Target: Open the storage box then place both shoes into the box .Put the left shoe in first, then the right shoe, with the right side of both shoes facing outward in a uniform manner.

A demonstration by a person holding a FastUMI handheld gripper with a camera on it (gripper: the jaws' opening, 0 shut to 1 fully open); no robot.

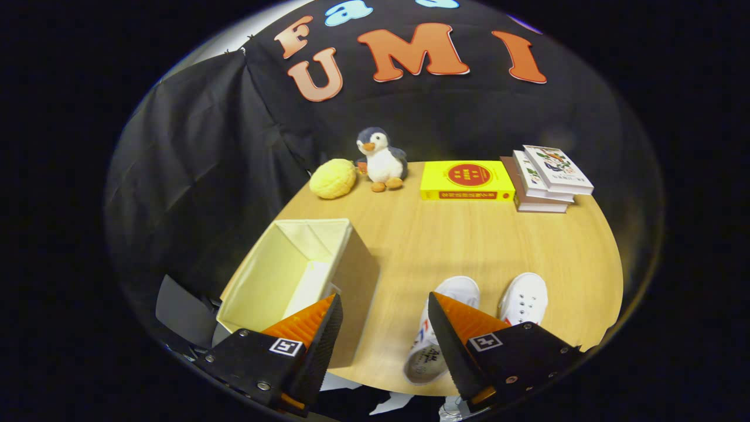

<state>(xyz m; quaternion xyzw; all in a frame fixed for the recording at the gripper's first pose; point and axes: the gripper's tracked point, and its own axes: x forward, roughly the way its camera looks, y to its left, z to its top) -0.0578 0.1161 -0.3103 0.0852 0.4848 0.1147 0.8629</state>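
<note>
**Q:** Over the table, what is the claw doing?

**A:** Over the near edge of the table, my claw hangs spread wide, nothing between its fingers. One finger sits over the storage box, the other over the nearer shoe.

**Q:** Is the box ready?

**A:** It stands open, mouth up, pale lining showing, nothing inside that I can make out. A dark flat piece lies off its far side, low by the table edge; I cannot tell whether that is its lid. I judge the opening step done.

**Q:** And the shoes?

**A:** Both white, side by side on the table, toes pointing away from me, well clear of the box. The second shoe lies just beyond my finger on that side. Which is left and which right I cannot say for certain from here.

**Q:** Why hold wide?

**A:** My guess: the span suits taking a shoe across its body, and the left must go in first.

**Q:** Anything in the way?

**A:** No. The toy penguin, yellow ball, yellow book and book stack sit along the far side.
</note>
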